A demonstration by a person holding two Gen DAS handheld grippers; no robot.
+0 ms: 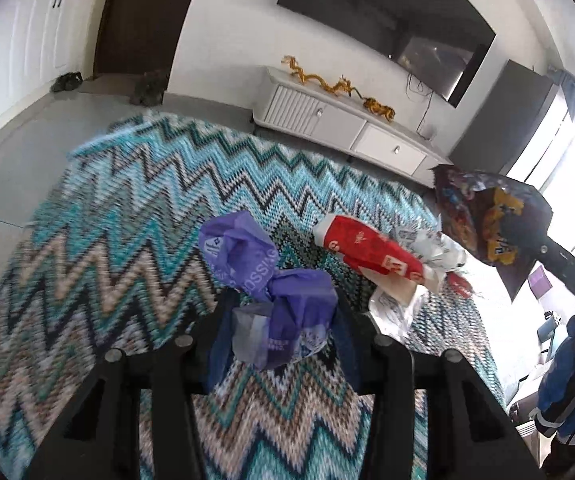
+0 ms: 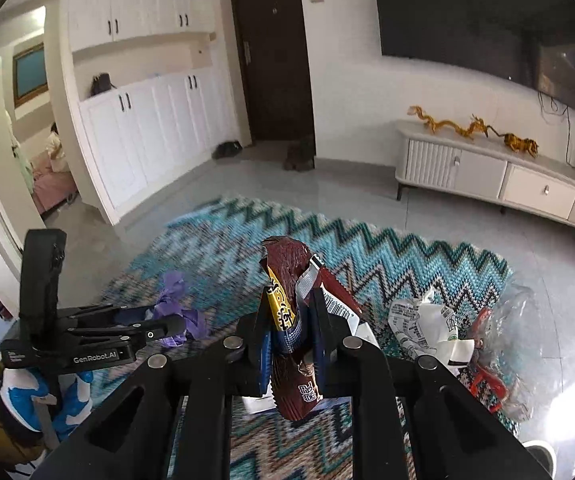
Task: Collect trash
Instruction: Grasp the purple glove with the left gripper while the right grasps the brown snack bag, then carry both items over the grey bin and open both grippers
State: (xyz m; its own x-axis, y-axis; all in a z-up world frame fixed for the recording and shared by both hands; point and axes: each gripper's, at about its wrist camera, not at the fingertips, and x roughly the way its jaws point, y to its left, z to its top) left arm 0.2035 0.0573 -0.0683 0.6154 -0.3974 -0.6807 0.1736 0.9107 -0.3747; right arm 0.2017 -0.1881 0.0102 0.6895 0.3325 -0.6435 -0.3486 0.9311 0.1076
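Looking down through both wrist cameras, I see a zigzag rug (image 1: pixel 127 216) in teal, beige and black spread over pale glossy floor tiles (image 2: pixel 367 188). A white TV console (image 2: pixel 487 176) with gold dragon figures (image 2: pixel 459 126) sits under a dark wall-mounted television (image 2: pixel 479 20) at the upper right of the right view; white cabinets (image 2: pixel 147 128) and a dark brown door (image 2: pixel 275 52) fill the upper left and centre.

My left gripper (image 1: pixel 283 320) is clenched on a crumpled purple wrapper (image 1: pixel 271 280), held at the lower centre of its view, clear of the rug. I can read "OSSING" on the purple film; the smaller print is too blurred to make out. My right gripper (image 2: pixel 293 320) is pinched on a dark brown and yellow snack packet (image 2: pixel 287 312), which stands upright between the pads at the centre of its view.

More trash lies on the rug: a red packet (image 1: pixel 371 252) right of centre in the left view, crumpled white printed paper (image 2: pixel 419 320) and a clear plastic bag (image 2: pixel 515 336) at the lower right of the right view. The left tool's black body, at the lower left of the right view, reads "GenRobot.AI".
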